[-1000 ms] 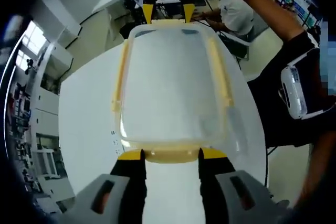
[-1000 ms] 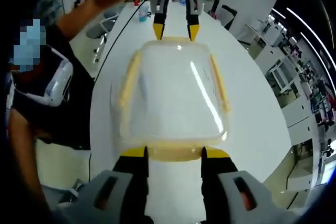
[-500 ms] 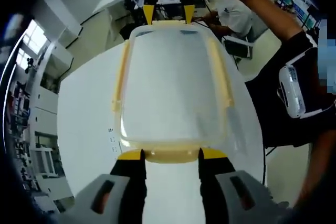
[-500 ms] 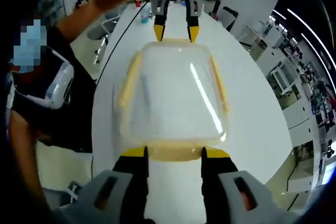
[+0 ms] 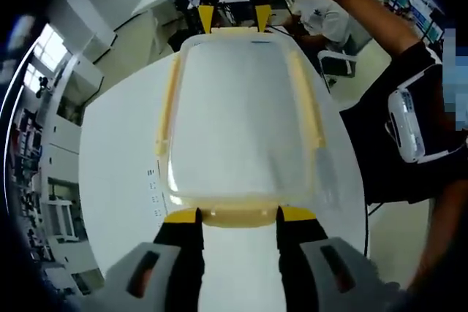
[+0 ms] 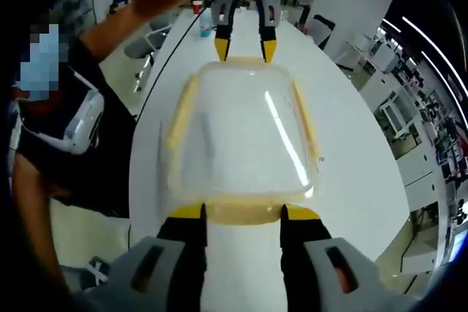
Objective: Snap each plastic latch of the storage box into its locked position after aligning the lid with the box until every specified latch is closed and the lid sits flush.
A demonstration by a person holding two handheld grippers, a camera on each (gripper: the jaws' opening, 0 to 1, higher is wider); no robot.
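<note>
White bench runs up the middle of the right gripper view, red cup near the top, office chair upper left. In the left gripper view, another chair sits upper right, windows at left.

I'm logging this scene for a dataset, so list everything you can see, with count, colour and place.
Storage box: one, clear with a translucent lid, lying on the table between the two grippers.
Latches: four, pale yellow, one on each side of the lid; the end ones sit at the gripper tips.
Table: one, white, under the box.
Office background: desks, shelving and chairs, white and grey, around the table.
Seated person: one, in a white top, beyond the table's far end in the left gripper view.
Left gripper: one, black with yellow tips, at the near end latch in its own view.
Right gripper: one, same colours, at the opposite end latch.
Person's arm: dark sleeve, beside the table.
</note>
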